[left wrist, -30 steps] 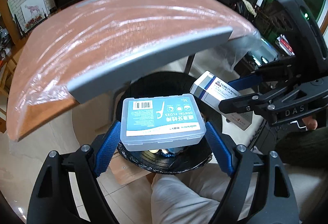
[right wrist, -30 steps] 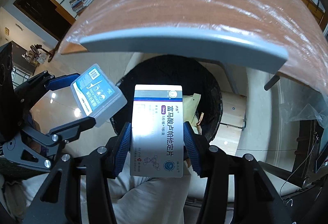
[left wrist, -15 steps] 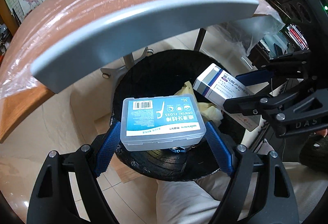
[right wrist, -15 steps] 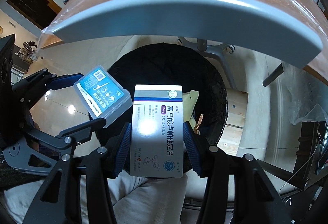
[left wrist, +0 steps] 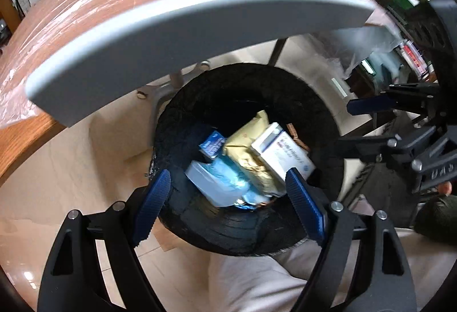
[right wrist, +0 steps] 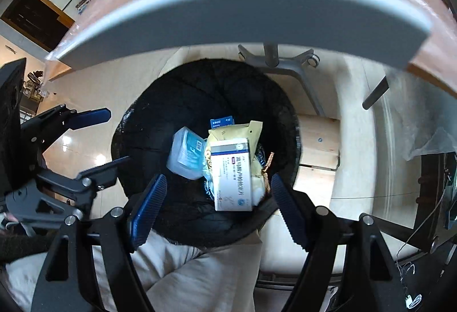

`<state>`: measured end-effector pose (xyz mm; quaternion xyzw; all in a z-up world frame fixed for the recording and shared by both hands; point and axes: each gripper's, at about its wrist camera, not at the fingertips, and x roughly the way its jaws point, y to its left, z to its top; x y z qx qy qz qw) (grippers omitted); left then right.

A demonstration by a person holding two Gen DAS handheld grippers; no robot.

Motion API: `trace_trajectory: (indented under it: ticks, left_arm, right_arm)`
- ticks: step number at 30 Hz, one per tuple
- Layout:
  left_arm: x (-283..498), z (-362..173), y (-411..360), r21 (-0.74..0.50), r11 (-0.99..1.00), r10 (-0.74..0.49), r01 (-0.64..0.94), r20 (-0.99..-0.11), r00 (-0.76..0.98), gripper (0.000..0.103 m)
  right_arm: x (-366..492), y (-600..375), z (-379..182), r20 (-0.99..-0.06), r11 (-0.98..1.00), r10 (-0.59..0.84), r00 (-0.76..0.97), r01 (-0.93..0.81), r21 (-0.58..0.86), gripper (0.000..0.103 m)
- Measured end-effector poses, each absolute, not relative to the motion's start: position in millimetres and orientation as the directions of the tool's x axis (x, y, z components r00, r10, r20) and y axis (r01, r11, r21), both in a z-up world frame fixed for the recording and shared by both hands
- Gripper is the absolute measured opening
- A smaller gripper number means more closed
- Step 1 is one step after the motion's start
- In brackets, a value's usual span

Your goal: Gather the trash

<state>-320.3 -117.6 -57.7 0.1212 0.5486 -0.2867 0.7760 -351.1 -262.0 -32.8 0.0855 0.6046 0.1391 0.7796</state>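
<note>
Below both grippers stands a black trash bin [left wrist: 177, 123] [right wrist: 137, 117]. The clear dental floss box [left wrist: 211, 183] [right wrist: 185, 153] lies loose inside it on the left. The white medicine box [left wrist: 282, 152] [right wrist: 231, 172] lies on a yellow packet [left wrist: 245, 146] [right wrist: 251, 129] to its right. My left gripper [left wrist: 228, 206] [right wrist: 105, 140] hangs over the bin, its jaws opening with nothing between the pads. My right gripper [right wrist: 217, 209] [left wrist: 357, 125] hangs beside it, jaws also opening and empty.
A table [left wrist: 171, 35] [right wrist: 228, 12] with a grey edge and film-covered brown top overhangs the bin's far side. A grey chair base [right wrist: 285, 66] and a wooden board [right wrist: 317, 146] lie on the floor behind it. A person's light-trousered leg [left wrist: 257, 277] is at the near rim.
Both grippers let go: the floss box and the medicine box dropped from between the pads into the bin. Both grippers sank closer to the bin.
</note>
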Motion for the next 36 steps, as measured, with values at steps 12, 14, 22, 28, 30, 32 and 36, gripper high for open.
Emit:
trace_trajectory:
  ticks: [12,14,22,28,30,32,36]
  left_arm:
    - [-277.3,82.0,-65.4,-0.197,0.85,-0.466,0.488,-0.712,0.525,0.099]
    - [-242.7,92.3,-54.3,-0.173,0.895,-0.411,0.411,-0.676,0.611,0.1]
    - [-107.1,55.7,-32.0,-0.097,0.969,-0.223,0.227,-0.738,0.637,0.1]
    - [-50.3,26.9,-3.5,-0.068,0.989,-0.136,0.133,-0.78,0.611,0.1]
    - [-39.7,22.1,5.7,-0.057,0.991,-0.119,0.121,-0.786,0.606,0.1]
    - [-29.1,17.4,9.2,-0.052,0.992,-0.109,0.111,-0.796,0.596,0.1]
    - [-18.8,7.6,15.4,-0.056,0.995,-0.097,0.088,-0.803,0.587,0.1]
  right_arm:
    - [-326.7,-302.2,105.1,-0.768,0.958,0.284,0.573,-0.143,0.248,0.097]
    - [-292.0,-319.9,113.7,-0.754,0.972,0.223,0.617,-0.082,0.221,0.099]
    - [-168.9,-389.7,80.6,-0.775,0.986,0.042,0.63,0.099,0.134,0.099]
    - [-118.2,-430.8,51.5,-0.798,0.979,-0.071,0.598,0.195,0.059,0.099]
    - [-108.9,-444.5,46.5,-0.803,0.973,-0.088,0.59,0.224,0.058,0.099]
    - [-102.3,-457.7,39.0,-0.811,0.966,-0.104,0.576,0.253,0.055,0.099]
    - [-95.9,-470.8,28.8,-0.821,0.959,-0.13,0.556,0.28,0.038,0.099]
